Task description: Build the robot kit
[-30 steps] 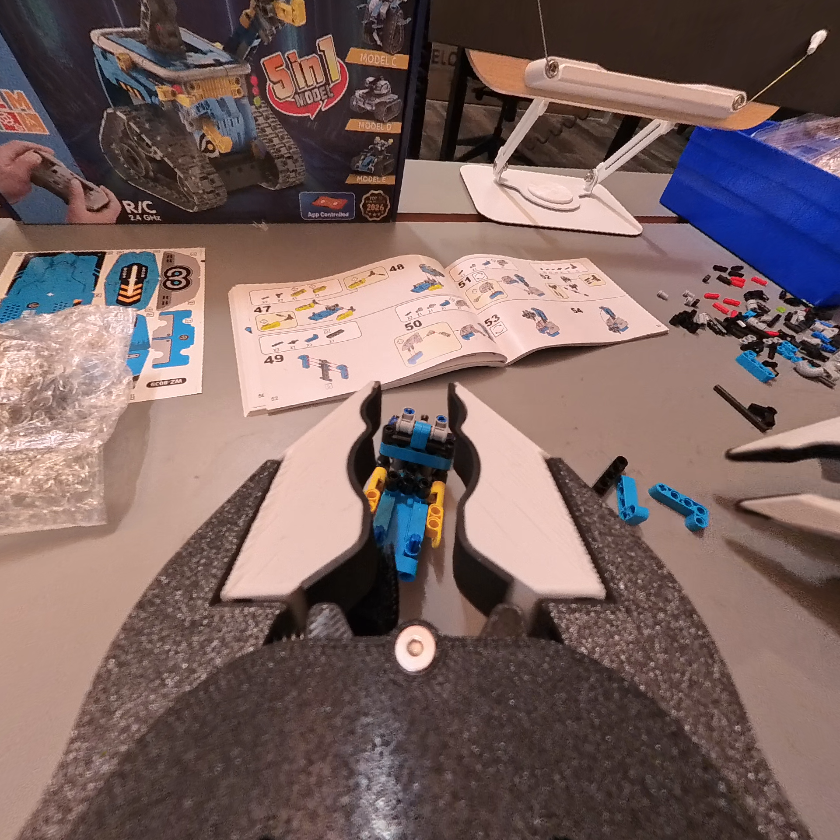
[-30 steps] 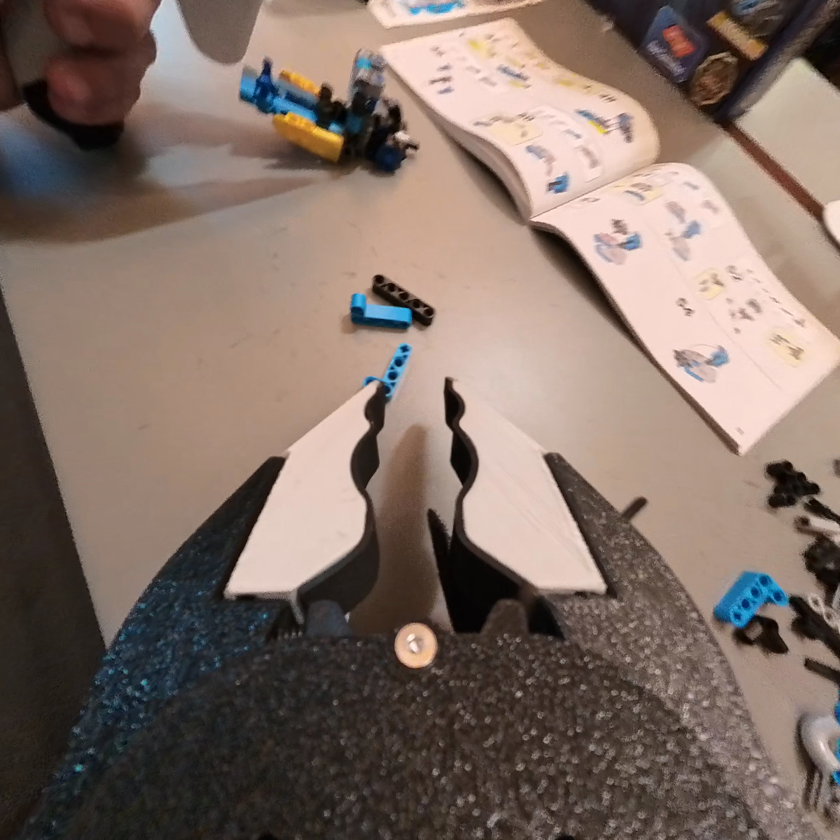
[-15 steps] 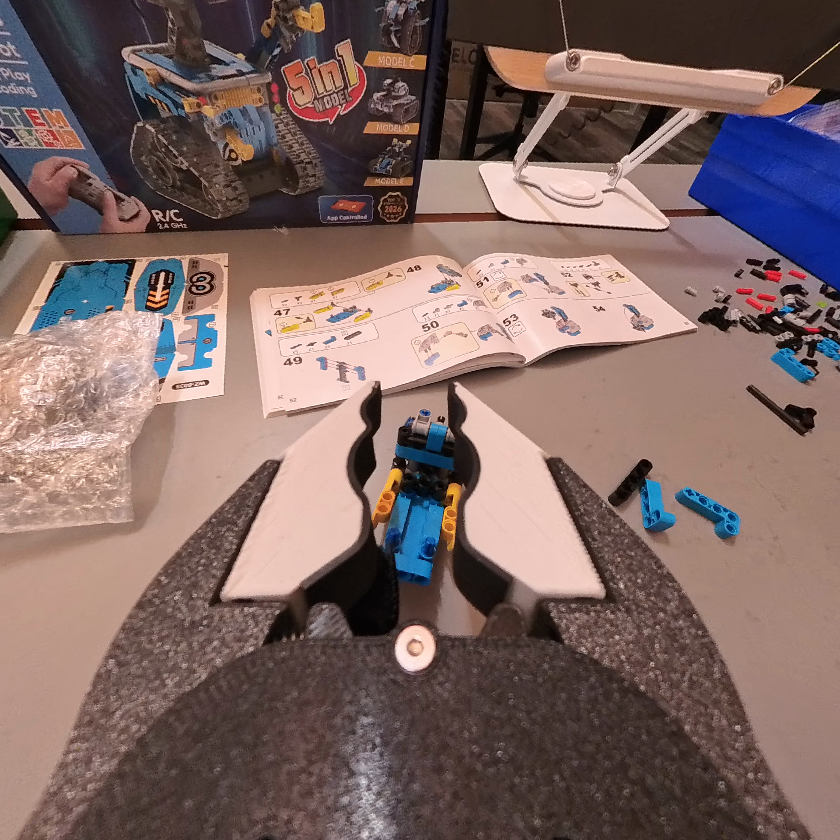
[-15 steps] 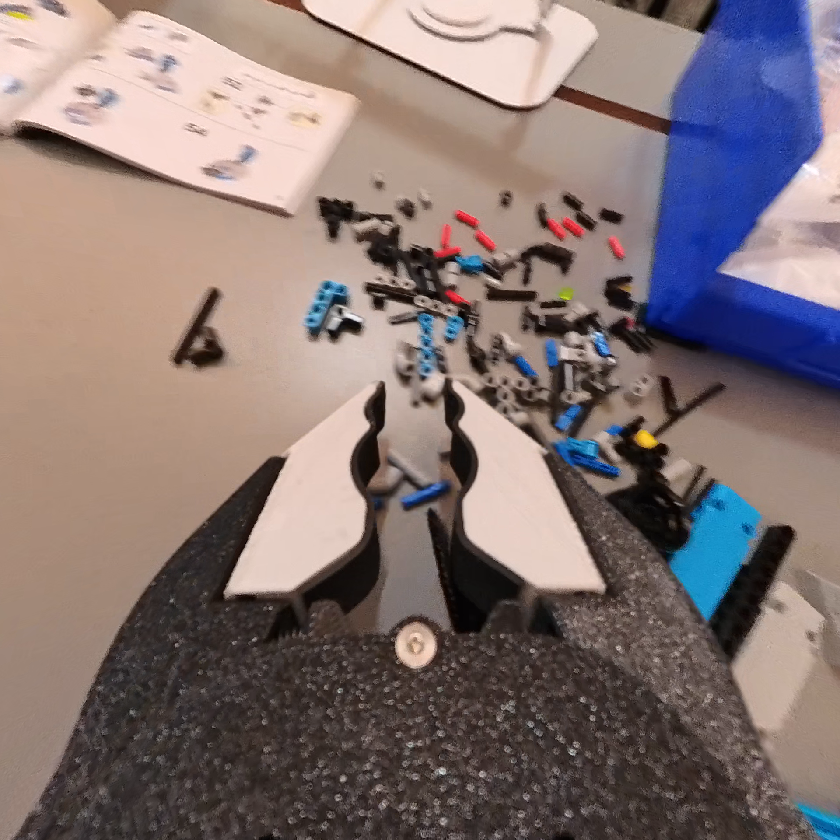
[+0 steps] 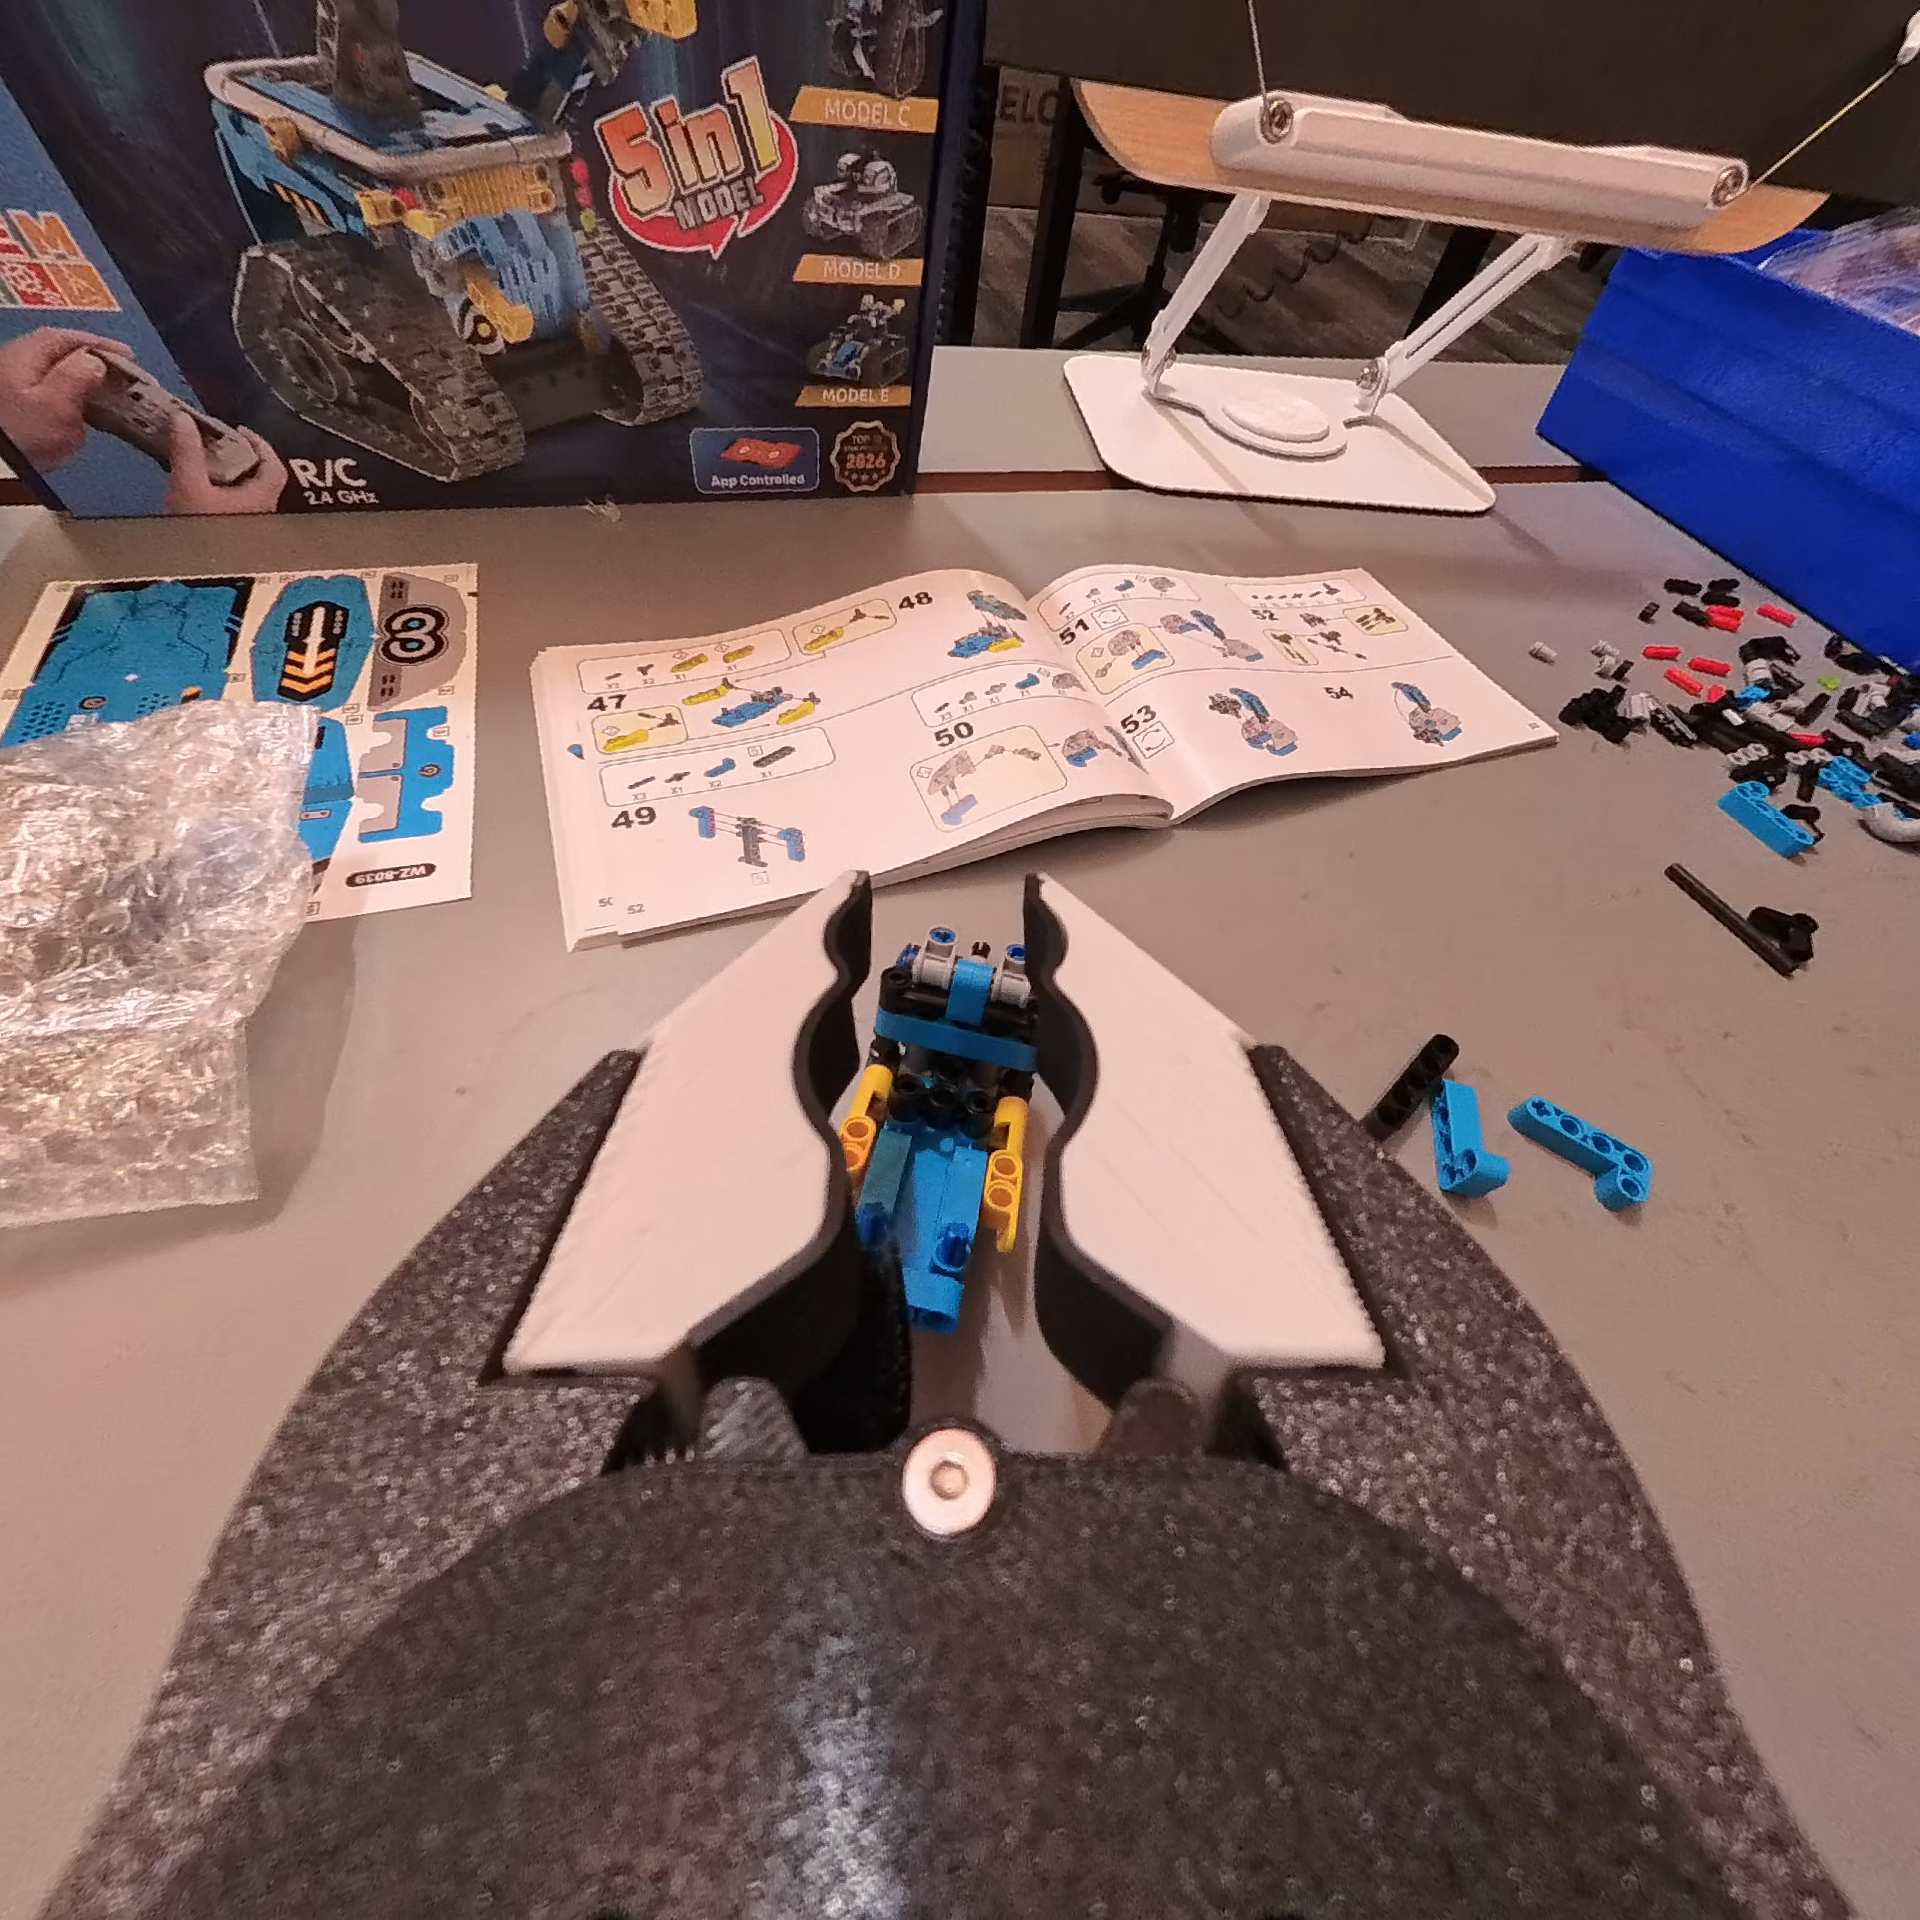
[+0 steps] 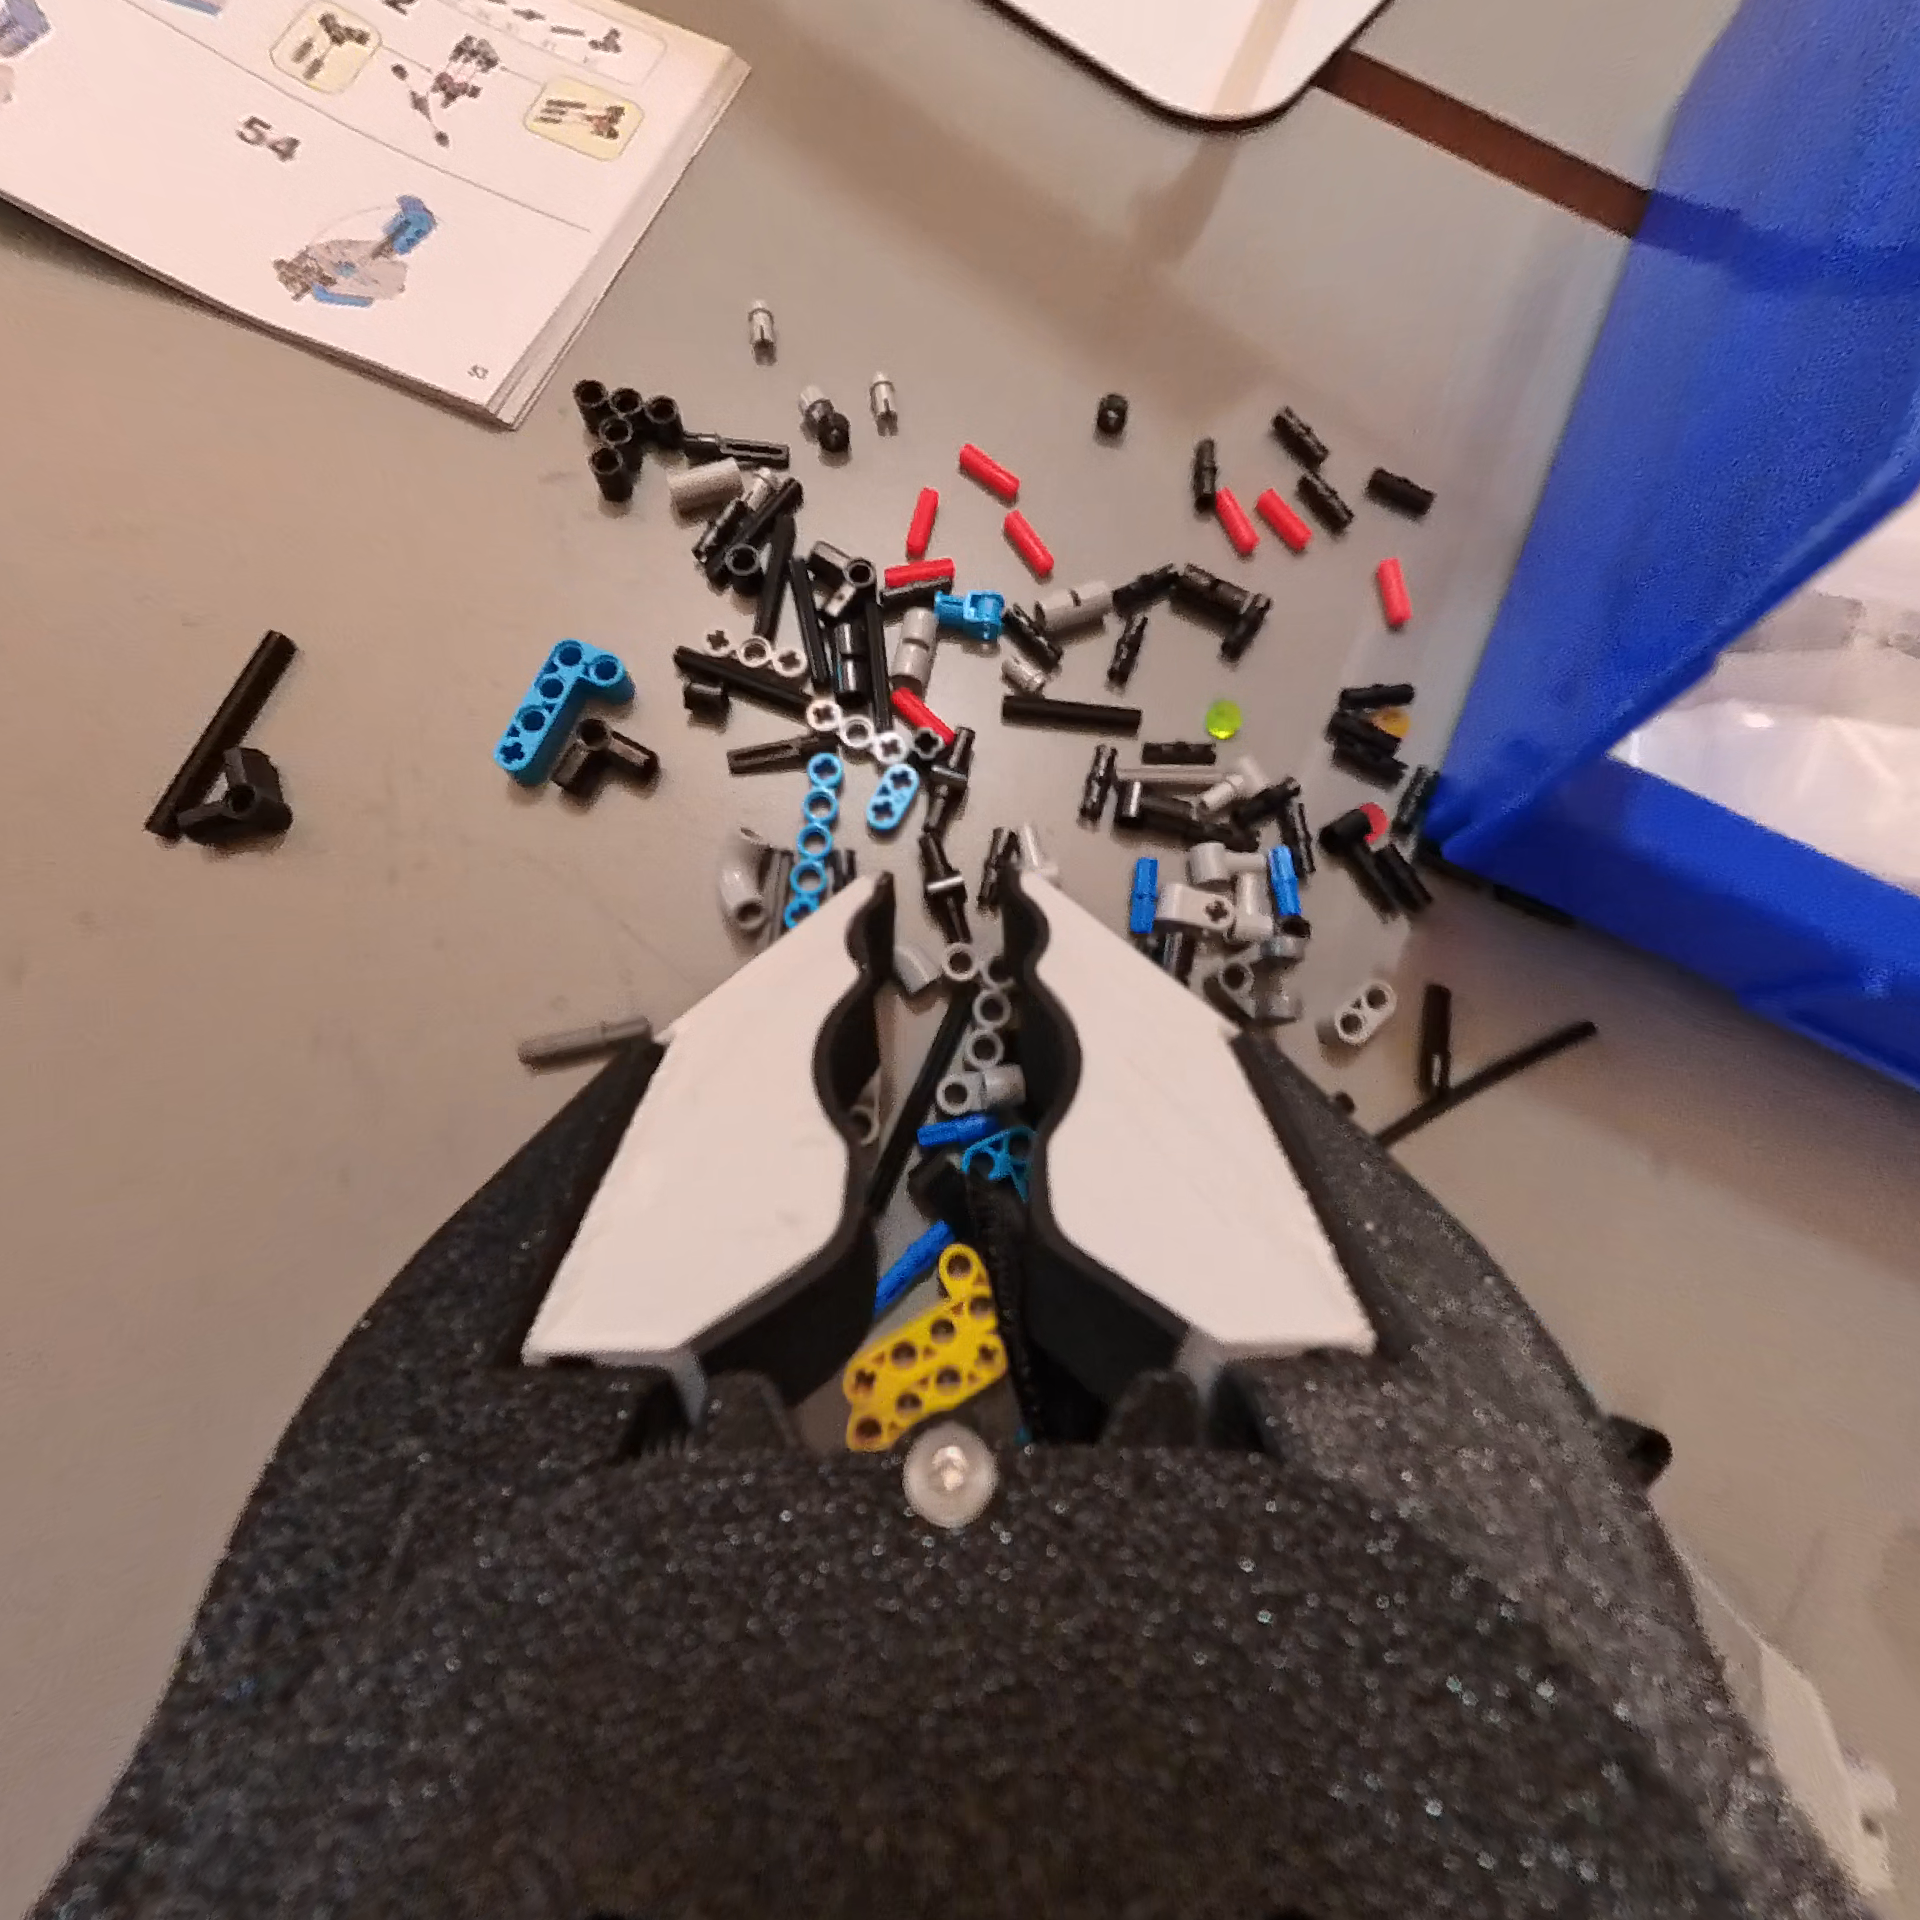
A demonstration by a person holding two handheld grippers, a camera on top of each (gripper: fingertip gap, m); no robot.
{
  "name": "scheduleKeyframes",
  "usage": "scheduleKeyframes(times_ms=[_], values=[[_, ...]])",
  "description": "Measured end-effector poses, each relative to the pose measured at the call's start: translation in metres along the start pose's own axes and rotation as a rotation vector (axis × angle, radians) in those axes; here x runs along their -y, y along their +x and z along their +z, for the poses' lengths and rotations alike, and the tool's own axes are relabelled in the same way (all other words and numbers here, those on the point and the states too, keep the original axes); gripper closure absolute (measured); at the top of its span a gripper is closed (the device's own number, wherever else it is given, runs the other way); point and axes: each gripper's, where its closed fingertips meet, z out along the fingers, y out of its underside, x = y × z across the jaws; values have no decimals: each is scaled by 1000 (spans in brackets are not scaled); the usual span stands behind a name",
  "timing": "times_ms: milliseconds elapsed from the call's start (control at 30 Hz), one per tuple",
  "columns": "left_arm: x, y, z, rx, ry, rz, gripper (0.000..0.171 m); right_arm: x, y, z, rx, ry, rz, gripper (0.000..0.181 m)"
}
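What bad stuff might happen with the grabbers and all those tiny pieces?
1. The right gripper hangs open over the crowded pile of small pieces; closing there may pinch several or scatter them.
2. The left gripper sits around the little blue and yellow model; a hard squeeze might pop bits off.
3. The black rod lies apart and could roll.

Grey table (image 5: 1351, 935), open instruction booklet (image 5: 987, 727), sticker sheet (image 5: 395, 727), crumpled plastic bag (image 5: 125, 935), scattered small bricks (image 6: 987, 644)

Booklet (image 5: 997, 717) — left of loose parts (image 6: 997, 665)
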Motion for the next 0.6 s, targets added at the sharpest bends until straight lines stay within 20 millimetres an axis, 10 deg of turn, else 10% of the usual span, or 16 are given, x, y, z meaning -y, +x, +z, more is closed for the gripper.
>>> scheduleKeyframes(times_ms=[600], values=[[-1, 1, 1, -14, -5, -19, 143, 12, -8, -9, -68, -19, -124, 174]])
